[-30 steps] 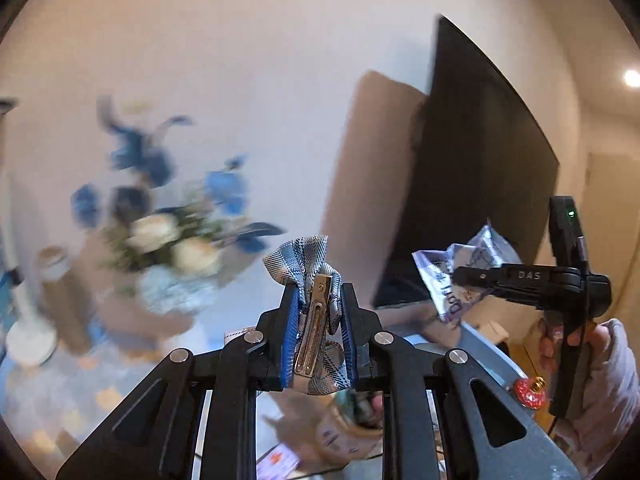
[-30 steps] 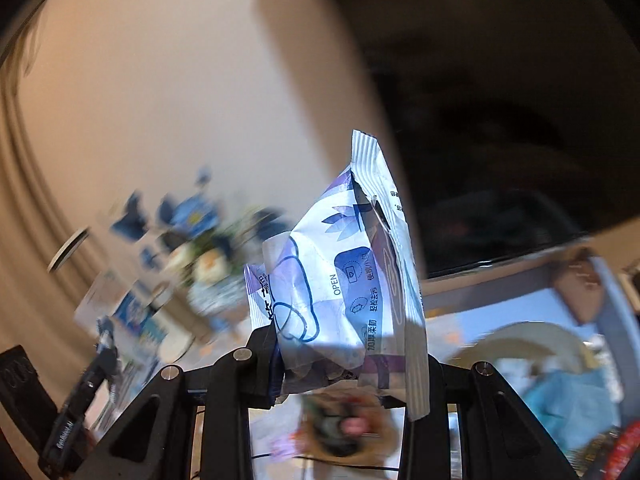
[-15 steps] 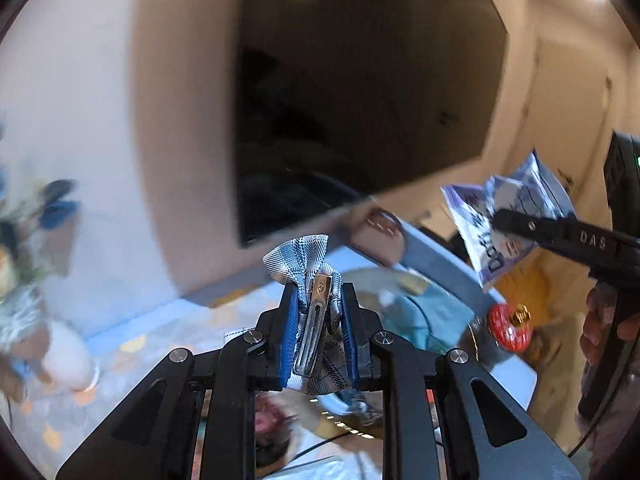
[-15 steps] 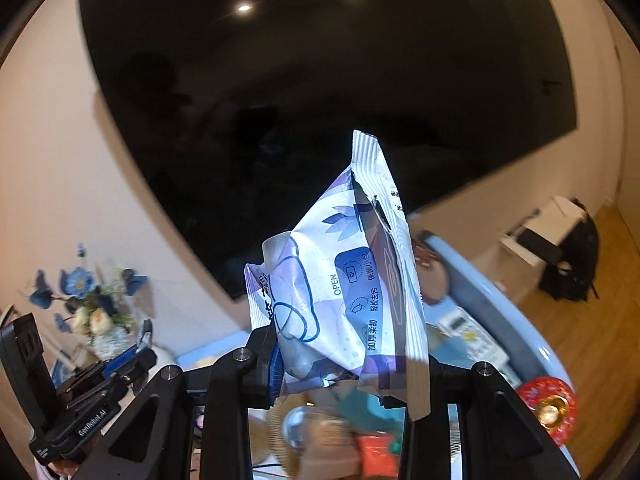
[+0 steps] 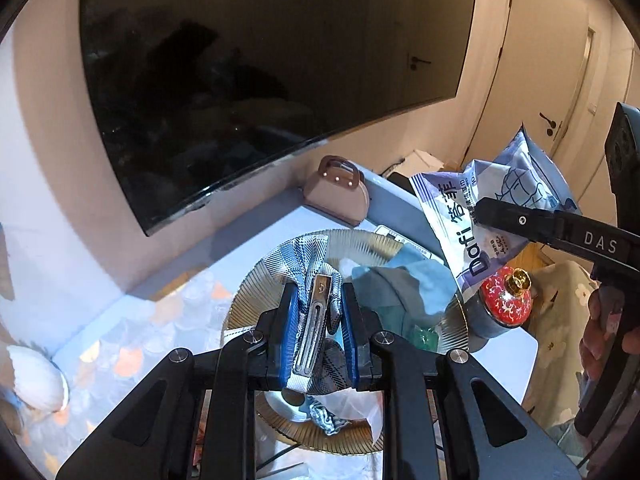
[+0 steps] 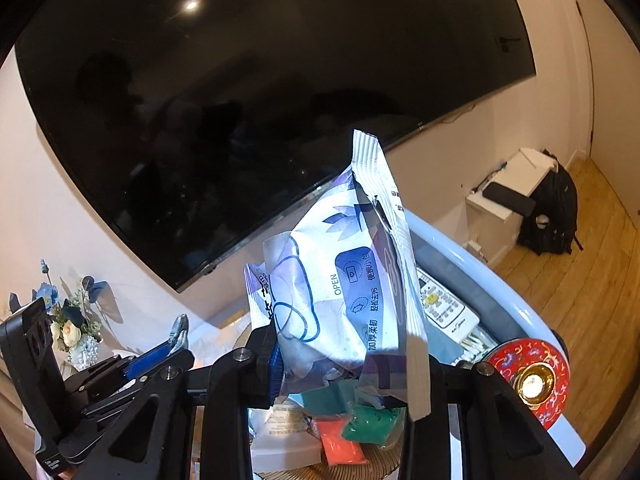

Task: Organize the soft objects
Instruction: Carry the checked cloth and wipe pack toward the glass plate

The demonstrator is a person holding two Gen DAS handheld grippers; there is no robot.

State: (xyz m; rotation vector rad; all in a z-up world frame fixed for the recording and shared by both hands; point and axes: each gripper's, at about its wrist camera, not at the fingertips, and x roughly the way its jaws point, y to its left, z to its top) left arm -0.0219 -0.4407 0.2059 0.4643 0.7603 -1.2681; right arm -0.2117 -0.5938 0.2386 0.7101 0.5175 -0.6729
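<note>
Tongs in both hands arrived loaded over the cluttered table. Left tongs (image 5: 318,322), jaws nearly closed, pinched a blue-and-white patterned fabric hair clip (image 5: 314,320), its metal bar running lengthwise between the blue pads and pointing toward the top of the frame. Directly beyond and below those fingertips, at centre frame in the left wrist view, lay the ribbed gold-rimmed plate (image 5: 360,244), already holding a teal-blue cloth (image 5: 404,284) on its right half. Right tongs (image 6: 340,356), partly closed, gripped a crumpled pack of wet wipes (image 6: 344,288) by its lower end, the pack's long axis standing up toward the top of the right wrist frame, its crimped seal uppermost. Seen from the left wrist camera, that pack (image 5: 492,216) hung at right of frame, above and to the right of the plate's edge, just over a red lidded jar (image 5: 506,298). Beneath the pack in the right wrist view sat a white packet (image 6: 280,436), an orange pouch (image 6: 340,440) and a green pouch (image 6: 368,426). Judging by position, the left hand stood nearer the plate, its clip almost straight above the dish; the wipes needed to travel left across the frame to reach it.
</note>
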